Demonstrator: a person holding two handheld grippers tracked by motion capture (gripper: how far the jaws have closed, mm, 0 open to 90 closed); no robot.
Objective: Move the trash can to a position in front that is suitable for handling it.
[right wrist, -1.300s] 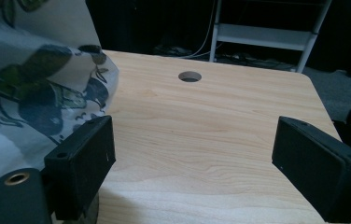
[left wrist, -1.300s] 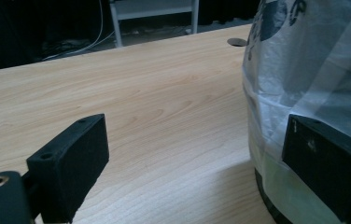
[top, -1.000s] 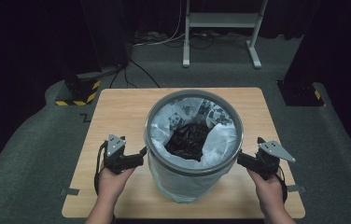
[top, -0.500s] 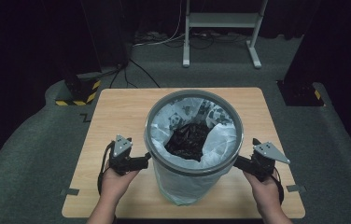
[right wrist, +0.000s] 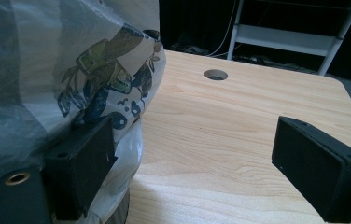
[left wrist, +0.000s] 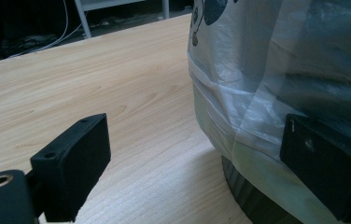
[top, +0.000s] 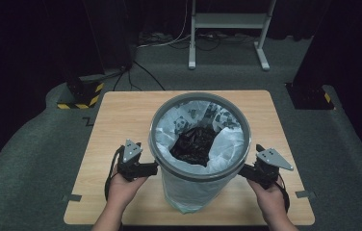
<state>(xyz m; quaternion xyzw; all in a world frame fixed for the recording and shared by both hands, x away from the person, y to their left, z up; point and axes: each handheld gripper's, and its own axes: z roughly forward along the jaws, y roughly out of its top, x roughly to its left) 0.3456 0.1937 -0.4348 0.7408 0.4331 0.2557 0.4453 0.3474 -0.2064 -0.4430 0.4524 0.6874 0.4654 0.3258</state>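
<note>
High view looks down on my two hands at the near edge of the tabletop (top: 121,115), with the bin (top: 199,144) standing between them, closer to the near edge than to the far one and about midway between the left and right edges. A translucent plastic liner (top: 227,144) with printed figures is folded over the bin's grey rim and hangs down its outer wall, and a crumpled black bag (top: 194,144) lies inside. My left gripper (top: 151,168) reaches in from the left and meets the bin's side just under the rim; my right gripper (top: 244,169) does the same from the right. In the left gripper view, my jaws stand wide apart: one pad (left wrist: 73,165) hangs free over bare wood, the other (left wrist: 325,163) lies against the liner's hanging plastic, low on the bin's wall, with the dark base of the bin showing beneath. In the right gripper view, the jaws are likewise spread: one pad (right wrist: 82,161) presses into the printed plastic at the bin's side, and the other (right wrist: 318,165) sits well clear over the wood toward the right edge. Neither tool clamps anything. A round hole (right wrist: 215,74) is cut in the tabletop near the far edge.
</note>
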